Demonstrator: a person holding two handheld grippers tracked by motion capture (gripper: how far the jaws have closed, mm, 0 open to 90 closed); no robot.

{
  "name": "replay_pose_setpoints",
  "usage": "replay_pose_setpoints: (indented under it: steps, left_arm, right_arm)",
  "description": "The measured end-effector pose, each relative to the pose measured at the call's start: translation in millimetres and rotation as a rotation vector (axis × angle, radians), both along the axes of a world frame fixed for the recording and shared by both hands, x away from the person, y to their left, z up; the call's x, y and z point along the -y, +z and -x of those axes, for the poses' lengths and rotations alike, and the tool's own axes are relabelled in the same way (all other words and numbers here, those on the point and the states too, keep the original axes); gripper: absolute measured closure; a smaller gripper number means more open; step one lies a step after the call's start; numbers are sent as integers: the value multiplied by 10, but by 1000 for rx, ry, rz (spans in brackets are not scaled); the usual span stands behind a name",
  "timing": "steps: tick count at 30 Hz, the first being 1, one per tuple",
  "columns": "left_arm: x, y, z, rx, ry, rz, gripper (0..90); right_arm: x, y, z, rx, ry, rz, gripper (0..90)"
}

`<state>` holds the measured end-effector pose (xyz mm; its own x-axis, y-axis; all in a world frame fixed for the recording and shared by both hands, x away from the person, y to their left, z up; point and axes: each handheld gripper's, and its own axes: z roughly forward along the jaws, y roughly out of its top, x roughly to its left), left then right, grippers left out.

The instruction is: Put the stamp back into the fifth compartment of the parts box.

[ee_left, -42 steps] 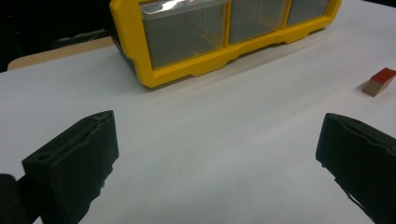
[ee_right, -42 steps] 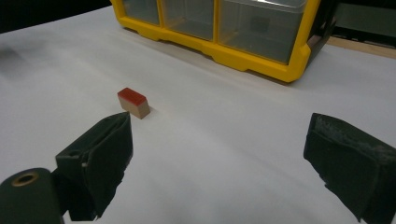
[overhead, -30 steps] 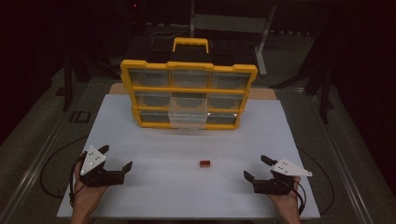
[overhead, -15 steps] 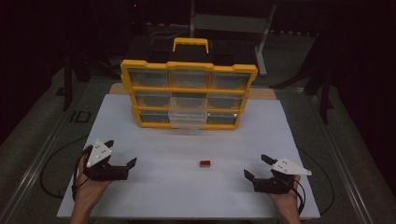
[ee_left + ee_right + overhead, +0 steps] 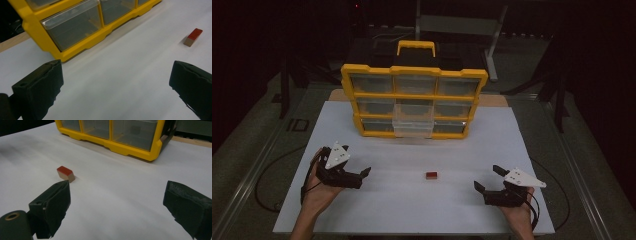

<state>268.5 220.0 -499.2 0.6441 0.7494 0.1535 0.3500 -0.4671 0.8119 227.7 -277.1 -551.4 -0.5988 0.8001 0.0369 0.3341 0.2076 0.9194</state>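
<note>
So, current state:
Surface: white rectangular table top (image 5: 412,210), lit; surroundings dark.
Organizer: yellow plastic parts organizer with clear drawers and a yellow carry handle (image 5: 414,102), standing upright at the far middle of the table top. Three rows of three drawers; one clear drawer in the bottom middle (image 5: 413,125) sticks out toward the person.
Block: small block with a red top and tan sides (image 5: 431,175), lying flat on the table top near the middle, in front of the organizer and well apart from it. Nothing touches it.
Left gripper: black two-jaw gripper with grey plate (image 5: 358,176), held in the person's left hand (image 5: 319,192) at the near left. Jaws spread wide, nothing between them. In the left gripper view the block (image 5: 193,37) sits up and to the right beyond the jaws, organizer corner (image 5: 62,32) ahead-left.
Right gripper: black two-jaw gripper with grey plate (image 5: 487,180), held in the person's right hand (image 5: 519,215) at the near right. Jaws wide apart, empty. In the right gripper view the block (image 5: 65,173) lies just past the left jaw tip, not touching it as far as I can tell; organizer (image 5: 135,142) farther back.
Block vs grippers: between the two, slightly nearer the right one.
</note>
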Motion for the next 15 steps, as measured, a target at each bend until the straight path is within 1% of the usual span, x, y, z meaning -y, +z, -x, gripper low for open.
replay_pose_setpoints:
  steps: [5,7,8,15]
  left_arm:
    - [119,5,-53,-11,-28,-28,0]
    - [119,5,-53,-11,-28,-28,0]
    - [182,19,-77,-15,-41,-42,0]
    - [321,51,-130,-26,-71,-78,0]
  right_arm:
    - [3,2,2,0,-5,2,72]
    - [4,2,1,-1,-5,3,72]
    - [3,-2,-2,-2,-4,7,72]
    - [4,0,-5,-3,-5,5,72]
